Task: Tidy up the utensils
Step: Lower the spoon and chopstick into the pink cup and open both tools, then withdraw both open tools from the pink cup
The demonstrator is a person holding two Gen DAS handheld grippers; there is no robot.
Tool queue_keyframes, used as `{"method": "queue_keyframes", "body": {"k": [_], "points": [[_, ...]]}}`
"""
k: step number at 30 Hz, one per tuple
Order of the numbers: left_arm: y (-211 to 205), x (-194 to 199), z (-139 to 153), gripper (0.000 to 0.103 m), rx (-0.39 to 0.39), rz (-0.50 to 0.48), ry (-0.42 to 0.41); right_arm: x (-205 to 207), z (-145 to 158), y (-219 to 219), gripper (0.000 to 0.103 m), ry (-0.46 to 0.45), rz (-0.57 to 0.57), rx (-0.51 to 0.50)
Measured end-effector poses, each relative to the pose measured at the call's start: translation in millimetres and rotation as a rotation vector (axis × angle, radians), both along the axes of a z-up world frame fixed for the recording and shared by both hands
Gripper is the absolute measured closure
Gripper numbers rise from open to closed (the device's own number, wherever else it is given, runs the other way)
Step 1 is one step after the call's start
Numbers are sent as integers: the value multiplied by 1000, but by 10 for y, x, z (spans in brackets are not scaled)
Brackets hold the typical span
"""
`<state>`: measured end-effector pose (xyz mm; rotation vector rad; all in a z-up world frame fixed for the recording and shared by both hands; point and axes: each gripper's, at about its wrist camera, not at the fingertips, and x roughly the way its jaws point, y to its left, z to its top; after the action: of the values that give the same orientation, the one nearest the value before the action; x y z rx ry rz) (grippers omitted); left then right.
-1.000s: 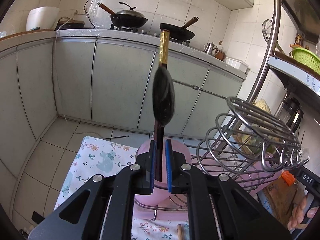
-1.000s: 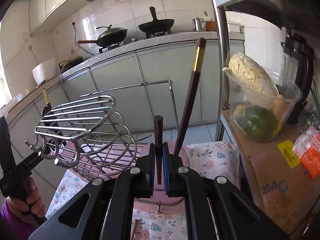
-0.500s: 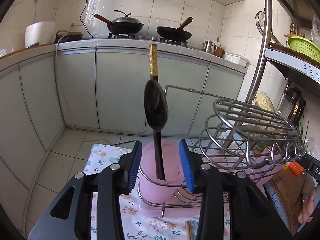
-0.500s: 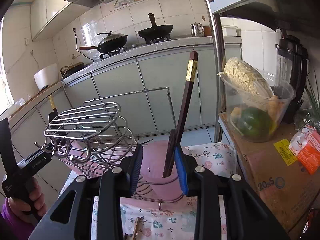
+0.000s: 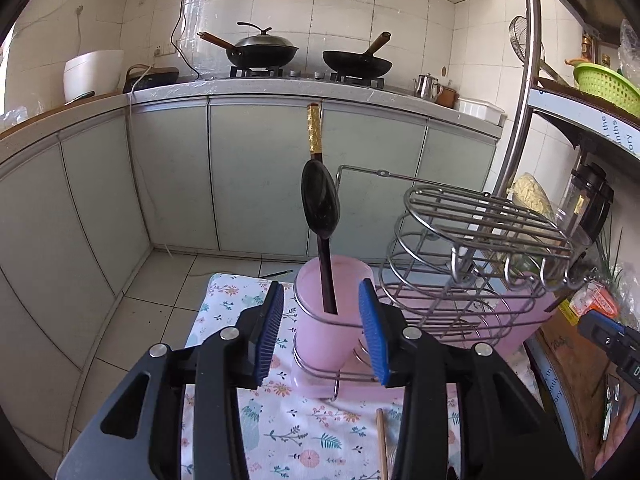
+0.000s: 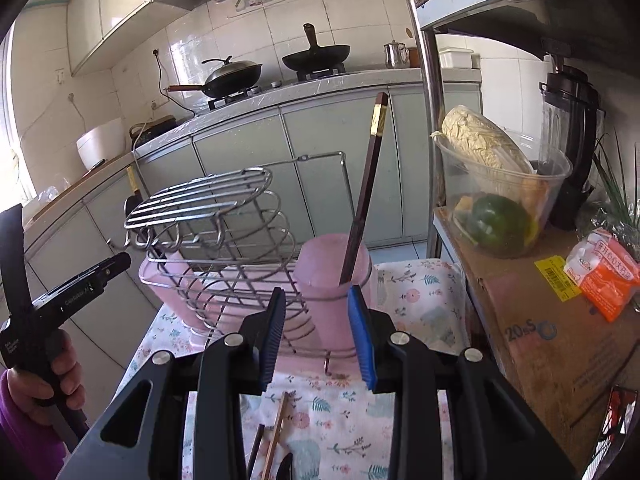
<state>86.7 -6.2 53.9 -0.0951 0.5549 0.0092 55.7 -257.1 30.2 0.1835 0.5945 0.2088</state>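
A black spoon and a dark chopstick with a gold band stand upright in a pink cup at the left end of a wire rack. My left gripper is open and empty just in front of that cup. In the right wrist view a dark chopstick with a gold band leans in the pink cup at the rack's right end. My right gripper is open and empty just before it. The left gripper's body shows at the left there.
The rack sits in a pink tray on a floral cloth. Loose chopsticks lie on the cloth near me. A cardboard box with a bowl of vegetables and a metal shelf pole stand to the right.
Both grippers opened and let go: the spoon now stands in the left cup, the chopstick leans in the right cup. Both grippers drew back a little.
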Motion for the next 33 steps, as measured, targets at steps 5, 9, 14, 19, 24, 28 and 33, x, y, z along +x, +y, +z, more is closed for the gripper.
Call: {"method": "queue_keyframes", "body": {"k": [5, 9, 14, 19, 24, 28, 33], "points": [[-21, -132, -20, 64, 4, 5, 3, -144, -24, 43, 72, 5, 4, -21], [-9, -221, -28, 64, -7, 10, 2, -230, -14, 60, 72, 0, 8, -26], [-21, -298, -15, 64, -6, 13, -1, -295, -3, 85, 72, -1, 12, -37], [-35, -349, 1, 64, -4, 12, -5, -348, 6, 112, 72, -4, 18, -43], [-27, -400, 10, 64, -4, 15, -14, -382, 16, 122, 72, -7, 19, -48], [-21, -428, 9, 64, -1, 14, -16, -391, 12, 125, 72, -9, 17, -52], [-34, -432, -13, 64, 0, 14, -8, -431, 11, 116, 72, -17, 10, -60]]}}
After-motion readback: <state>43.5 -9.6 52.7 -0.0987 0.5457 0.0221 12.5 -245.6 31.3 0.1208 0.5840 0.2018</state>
